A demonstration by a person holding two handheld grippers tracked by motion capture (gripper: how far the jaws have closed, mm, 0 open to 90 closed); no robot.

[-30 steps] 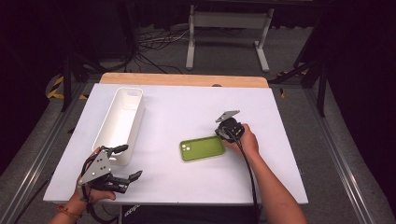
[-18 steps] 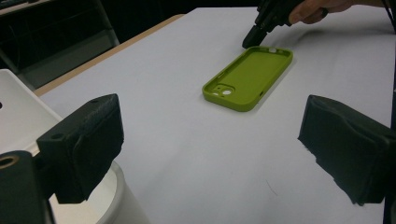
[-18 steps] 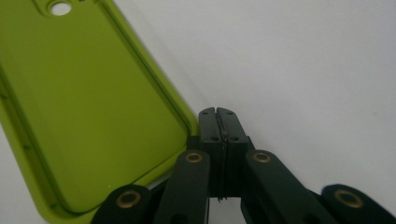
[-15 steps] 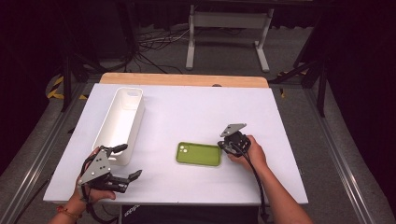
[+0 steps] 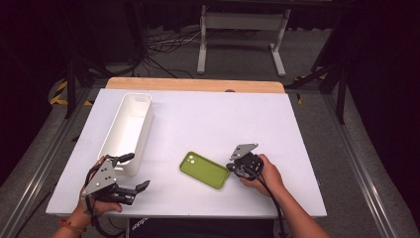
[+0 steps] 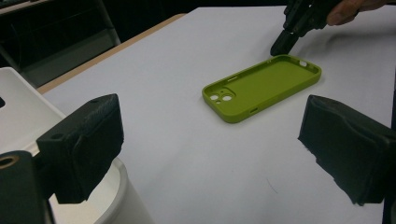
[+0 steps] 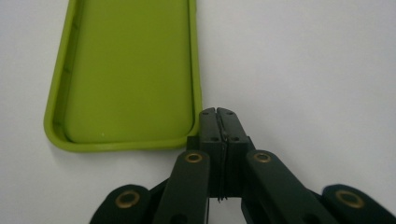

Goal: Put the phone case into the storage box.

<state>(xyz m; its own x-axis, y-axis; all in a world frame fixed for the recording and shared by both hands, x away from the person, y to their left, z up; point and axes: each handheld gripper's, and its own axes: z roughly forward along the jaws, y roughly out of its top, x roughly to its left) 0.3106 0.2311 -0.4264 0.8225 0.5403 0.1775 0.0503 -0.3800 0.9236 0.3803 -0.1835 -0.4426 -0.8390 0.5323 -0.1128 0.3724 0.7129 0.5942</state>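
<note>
Green phone case (image 5: 204, 170) flat and hollow side up on the white worktop (image 5: 213, 124), long axis slanting from its camera-hole end at upper left down to the lower right corner, right there touched or all but touched by the right tongs (image 5: 232, 166), pressed together on nothing. Left tongs (image 5: 132, 172) spread wide and empty, well apart from the case, beside the near end of the white bin (image 5: 128, 131). Bare worktop between case and bin, nothing in the way.
</note>
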